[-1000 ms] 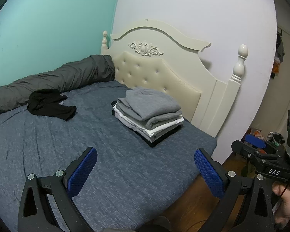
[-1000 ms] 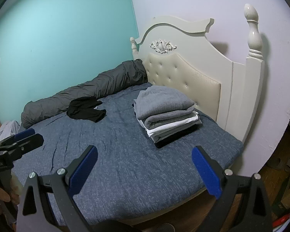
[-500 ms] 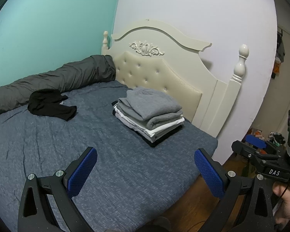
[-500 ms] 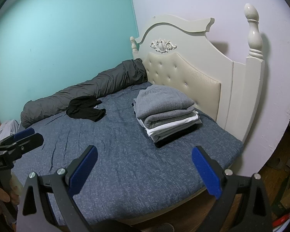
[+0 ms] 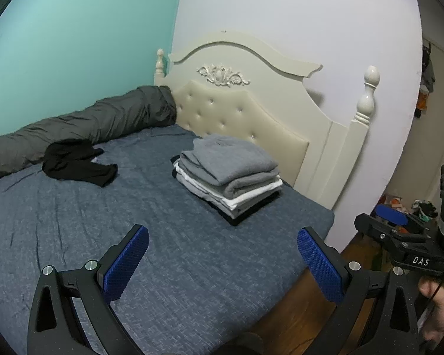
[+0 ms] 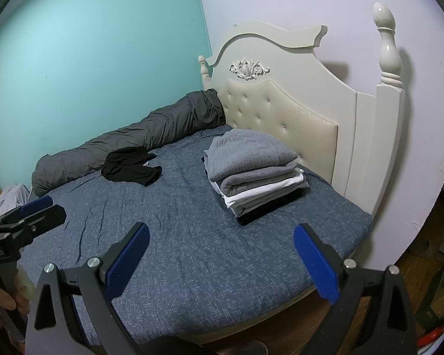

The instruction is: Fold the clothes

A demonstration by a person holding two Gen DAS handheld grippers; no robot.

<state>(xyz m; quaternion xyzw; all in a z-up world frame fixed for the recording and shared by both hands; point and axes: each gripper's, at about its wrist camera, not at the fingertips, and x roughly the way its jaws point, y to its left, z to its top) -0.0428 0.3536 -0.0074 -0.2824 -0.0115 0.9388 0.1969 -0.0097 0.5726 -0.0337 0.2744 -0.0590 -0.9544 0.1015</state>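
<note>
Nothing much had moved since before; we held both tools spread and empty over the bed (image 5: 192, 266). One black garment (image 5: 77, 162) lay unfolded beside the folded stack (image 5: 231, 174).

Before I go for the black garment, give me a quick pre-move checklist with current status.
1. Left gripper jaws open and holding nothing: ok.
2. Right gripper jaws open and holding nothing: ok.
3. Black garment unfolded, lying loose on the bed beside the grey bolster: ok. Whether it touches the bolster: cannot tell.
4. Folded stack tidy near the headboard, apart from the black garment: ok.
5. Bare sheet between the grippers and the garment for spreading it out: ok.
6. Either gripper within reach of the garment: not ok, both sit at the bed's near edge.
</note>
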